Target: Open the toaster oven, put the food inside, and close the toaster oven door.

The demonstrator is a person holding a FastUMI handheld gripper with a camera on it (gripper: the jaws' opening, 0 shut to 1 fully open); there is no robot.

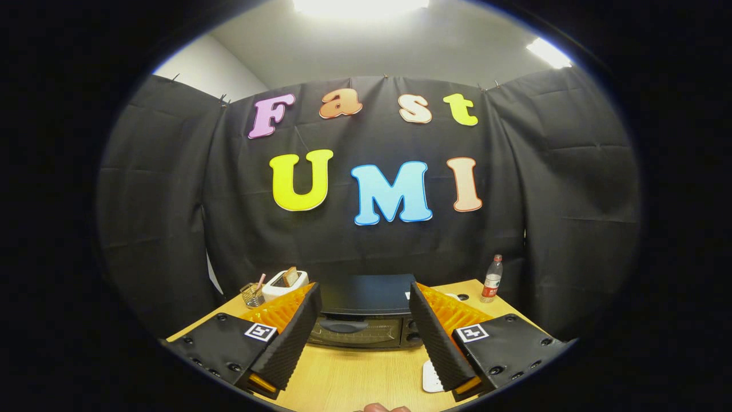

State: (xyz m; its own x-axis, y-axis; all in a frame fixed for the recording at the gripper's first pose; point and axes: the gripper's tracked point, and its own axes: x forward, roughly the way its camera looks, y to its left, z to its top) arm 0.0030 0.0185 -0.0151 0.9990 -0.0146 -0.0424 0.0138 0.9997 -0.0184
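Claw spread wide, gripping nothing. Toaster oven stands shut on the bench, beyond the fingers. White holder contains toast; wire basket beside it; bottle right.

toaster oven on table, bottle behind right

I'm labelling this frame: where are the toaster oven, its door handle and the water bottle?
toaster oven (366, 294), gripper view, top panel.
door handle (343, 325), gripper view, middle of the bar.
water bottle (492, 283), gripper view, body.
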